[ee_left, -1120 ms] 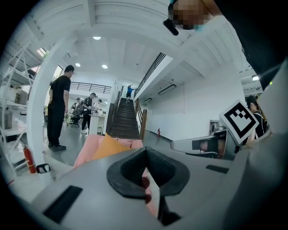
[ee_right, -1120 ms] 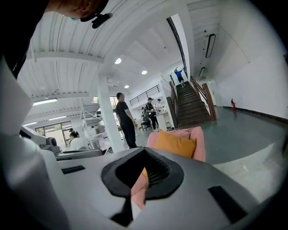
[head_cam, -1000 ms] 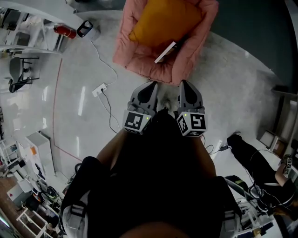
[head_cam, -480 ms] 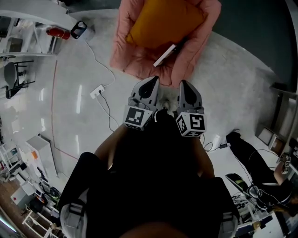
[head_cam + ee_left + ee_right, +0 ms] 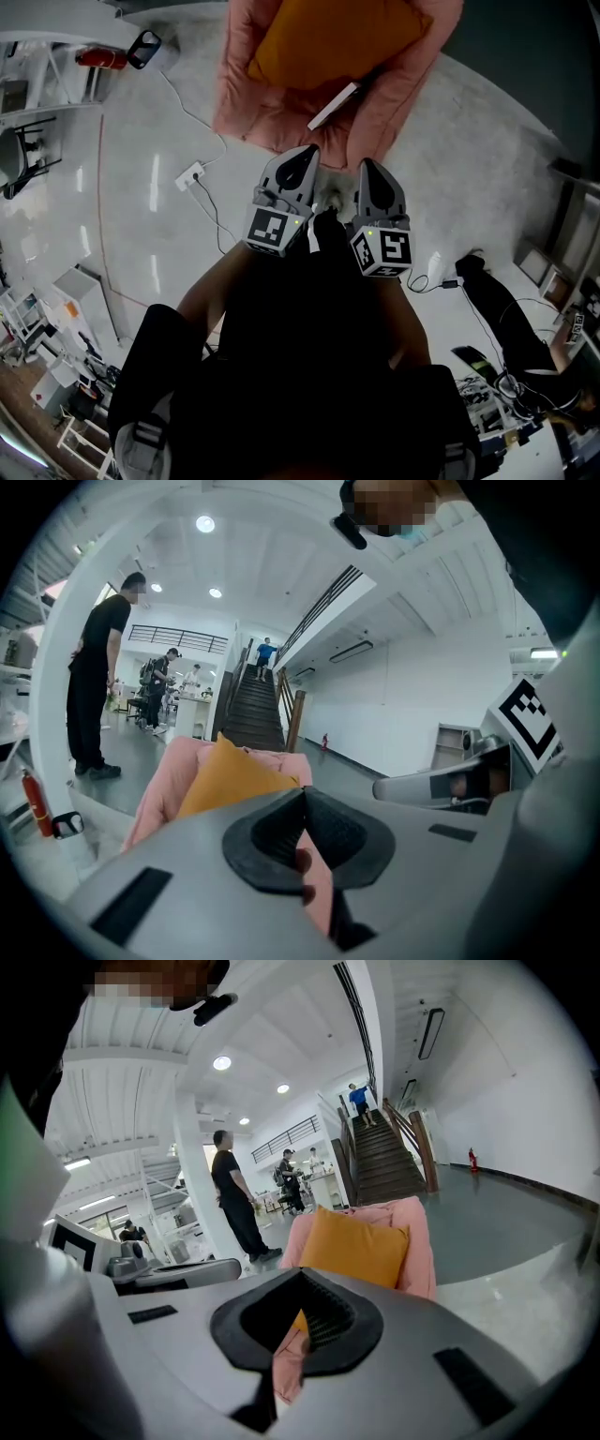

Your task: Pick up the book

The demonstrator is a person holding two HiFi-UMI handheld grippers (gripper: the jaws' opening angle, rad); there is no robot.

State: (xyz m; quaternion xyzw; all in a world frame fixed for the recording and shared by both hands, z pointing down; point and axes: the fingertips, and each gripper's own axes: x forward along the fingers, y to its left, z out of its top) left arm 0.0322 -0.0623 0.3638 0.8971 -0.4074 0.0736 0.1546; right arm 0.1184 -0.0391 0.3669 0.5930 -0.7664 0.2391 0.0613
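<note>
As the left gripper (image 5: 302, 157) and right gripper (image 5: 368, 171), both clenched empty, have neared the book (image 5: 335, 105), grasp remains pending.

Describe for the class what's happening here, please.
A person holds a left hand-held gripper and a right hand-held gripper side by side, both shut and empty, pointed at a pink padded chair. A book lies on its seat beside an orange cushion. Neither gripper touches the book yet.

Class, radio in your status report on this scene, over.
Left gripper and right gripper shut, empty, short of the armchair. Book on its seat, untouched. Nothing in the way.
</note>
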